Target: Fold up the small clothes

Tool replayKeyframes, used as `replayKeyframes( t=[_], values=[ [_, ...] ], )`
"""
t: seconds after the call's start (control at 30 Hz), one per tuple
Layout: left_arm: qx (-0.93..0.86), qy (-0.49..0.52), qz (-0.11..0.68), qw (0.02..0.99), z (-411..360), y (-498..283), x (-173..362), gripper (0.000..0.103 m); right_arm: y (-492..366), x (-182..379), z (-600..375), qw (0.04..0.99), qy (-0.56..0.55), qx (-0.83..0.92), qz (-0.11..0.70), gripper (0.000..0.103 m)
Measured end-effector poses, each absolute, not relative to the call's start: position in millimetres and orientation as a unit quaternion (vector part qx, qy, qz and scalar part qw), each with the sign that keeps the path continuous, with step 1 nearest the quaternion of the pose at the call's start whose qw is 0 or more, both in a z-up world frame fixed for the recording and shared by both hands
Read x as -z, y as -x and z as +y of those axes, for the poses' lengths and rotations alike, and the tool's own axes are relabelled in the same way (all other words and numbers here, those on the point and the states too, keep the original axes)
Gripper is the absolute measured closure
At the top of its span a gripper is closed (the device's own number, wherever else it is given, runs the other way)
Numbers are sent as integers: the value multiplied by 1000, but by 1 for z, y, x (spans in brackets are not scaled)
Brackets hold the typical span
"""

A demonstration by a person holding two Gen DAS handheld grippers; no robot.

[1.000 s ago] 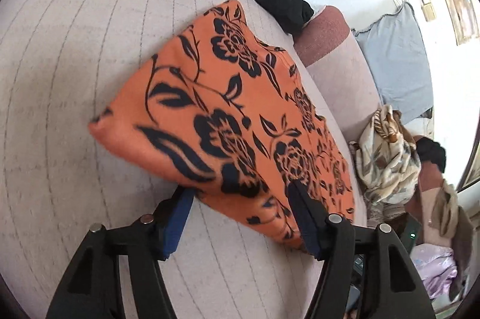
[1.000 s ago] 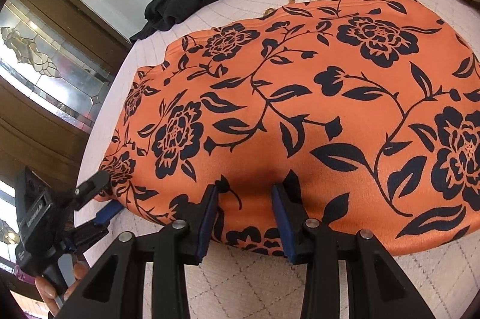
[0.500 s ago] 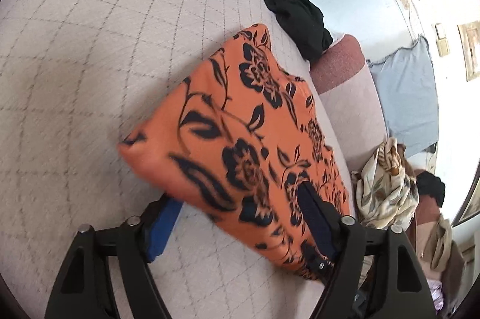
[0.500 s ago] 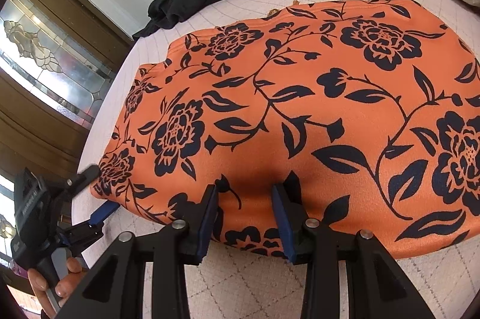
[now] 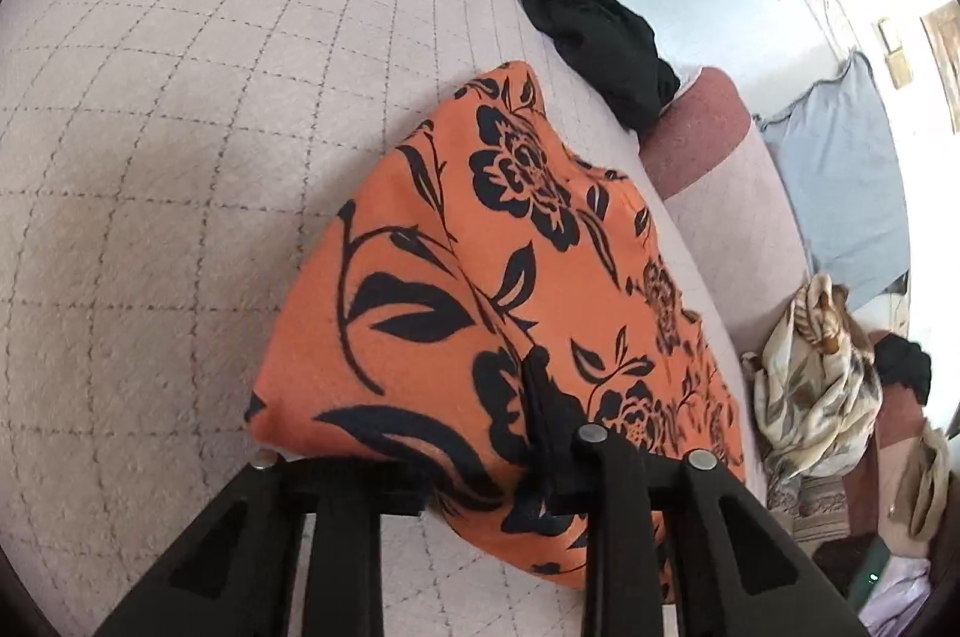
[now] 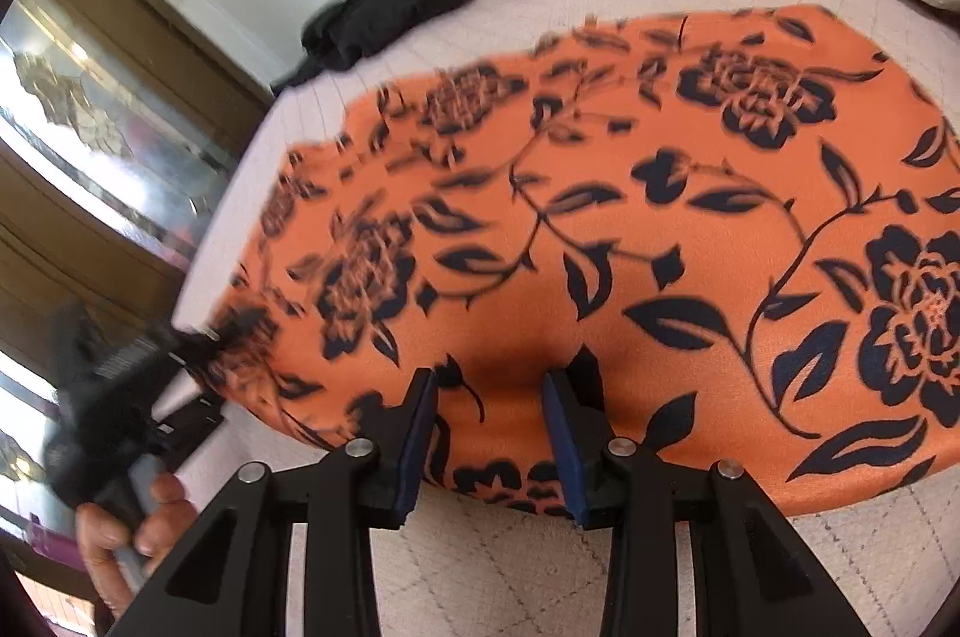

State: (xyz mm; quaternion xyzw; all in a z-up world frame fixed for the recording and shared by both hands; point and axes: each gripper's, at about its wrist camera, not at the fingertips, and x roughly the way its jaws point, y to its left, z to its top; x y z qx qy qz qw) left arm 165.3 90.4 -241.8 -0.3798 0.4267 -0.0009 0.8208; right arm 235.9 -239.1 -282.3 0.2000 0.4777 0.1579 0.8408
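Observation:
An orange garment with a black flower print [image 5: 480,277] lies on a quilted beige cushion [image 5: 180,157]. My left gripper [image 5: 474,433] has closed on the garment's near corner, which is lifted and drapes over the left finger; only the right finger [image 5: 546,421] shows on top. In the right wrist view the same garment [image 6: 660,229] spreads wide. My right gripper [image 6: 489,433] is open, its blue pads either side of the garment's near edge. The left gripper shows blurred at the left corner [image 6: 198,343].
A black garment [image 5: 582,19] lies at the far end of the cushion by a pink armrest [image 5: 702,127]. A cream patterned cloth [image 5: 816,385] and a light blue cloth [image 5: 840,181] lie to the right. A wooden glazed door [image 6: 90,145] stands left.
My left gripper has closed on the garment's corner and raised it. The right gripper has stayed open at the near edge, with the view shifted slightly.

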Motion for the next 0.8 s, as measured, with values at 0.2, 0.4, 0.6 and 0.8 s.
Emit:
replayKeyframes(
  t=[0.2, 0.4, 0.6, 0.8],
  values=[
    [20, 253, 379, 890, 54, -163, 202, 82, -239, 271, -255, 845, -227, -163, 457, 64],
    [90, 127, 340, 927, -6, -153, 178, 85, -251, 286, -271, 795, -282, -176, 508, 64],
    [145, 43, 342, 928, -55, -144, 183, 85, -268, 278, -327, 781, -386, -182, 455, 34],
    [187, -22, 354, 916, -89, -128, 194, 87, -297, 275, -351, 745, -477, -247, 396, 29]
  ],
)
